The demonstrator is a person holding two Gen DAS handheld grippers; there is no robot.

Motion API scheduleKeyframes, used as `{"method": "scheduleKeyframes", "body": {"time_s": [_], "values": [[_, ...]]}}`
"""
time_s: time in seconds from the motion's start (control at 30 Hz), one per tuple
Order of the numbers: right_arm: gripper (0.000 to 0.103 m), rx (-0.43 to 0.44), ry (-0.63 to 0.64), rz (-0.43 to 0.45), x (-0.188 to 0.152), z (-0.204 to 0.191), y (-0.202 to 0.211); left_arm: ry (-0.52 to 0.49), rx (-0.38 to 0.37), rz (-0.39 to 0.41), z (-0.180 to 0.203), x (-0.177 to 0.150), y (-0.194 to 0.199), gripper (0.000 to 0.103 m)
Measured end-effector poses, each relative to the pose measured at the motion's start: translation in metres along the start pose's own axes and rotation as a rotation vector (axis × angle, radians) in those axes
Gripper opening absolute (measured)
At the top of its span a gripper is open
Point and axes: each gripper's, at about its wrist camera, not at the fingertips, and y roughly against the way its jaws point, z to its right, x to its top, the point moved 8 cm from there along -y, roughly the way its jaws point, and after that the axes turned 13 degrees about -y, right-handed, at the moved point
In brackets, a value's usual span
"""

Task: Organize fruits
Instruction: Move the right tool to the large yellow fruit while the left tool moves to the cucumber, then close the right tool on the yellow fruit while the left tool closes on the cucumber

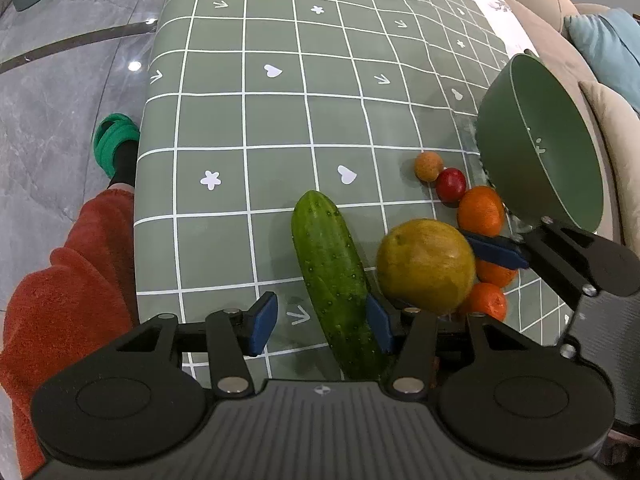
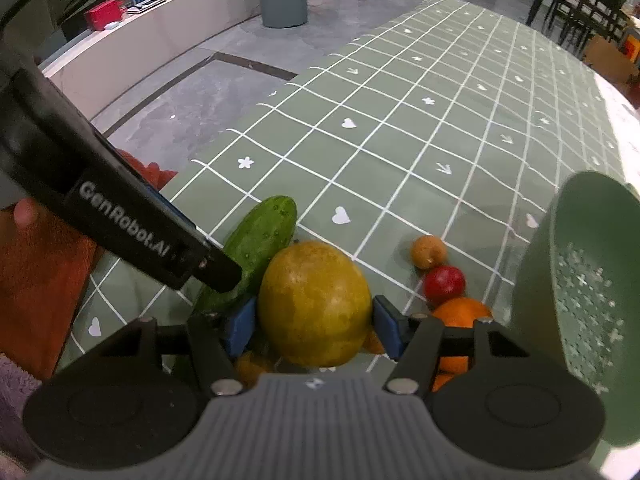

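Left wrist view: left gripper point(image 1: 322, 322) stands spread over the cucumber point(image 1: 334, 280), one pad beside it, gripping nothing; the green bowl point(image 1: 540, 148) sits tipped at right. Right wrist view: right gripper point(image 2: 314, 326) brackets the large yellow-green fruit point(image 2: 314, 304) on the table point(image 2: 400, 140); pad contact is unclear. Seat both pads at the widest point before lifting.

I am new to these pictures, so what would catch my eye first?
The big yellow-green fruit sits between the blue pads of the right hand-held gripper. Left of it lies a long cucumber, beside the left hand-held gripper. A tilted green colander stands at the right.
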Motion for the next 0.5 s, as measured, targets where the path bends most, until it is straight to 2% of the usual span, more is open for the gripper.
{"method": "scheduleKeyframes", "body": {"time_s": [0.27,0.4,0.5], "values": [[0.059,-0.054,-0.105,0.039,-0.011,0.010,0.038,0.012,0.009,-0.009,0.009,0.003,-0.010,0.060],[0.059,-0.078,-0.163,0.053,-0.022,0.016,0.050,0.001,0.020,0.009,0.016,0.003,-0.016,0.048],[0.059,-0.094,-0.196,0.059,-0.029,0.019,0.055,-0.020,0.034,0.022,0.020,0.002,-0.015,0.046]]}}
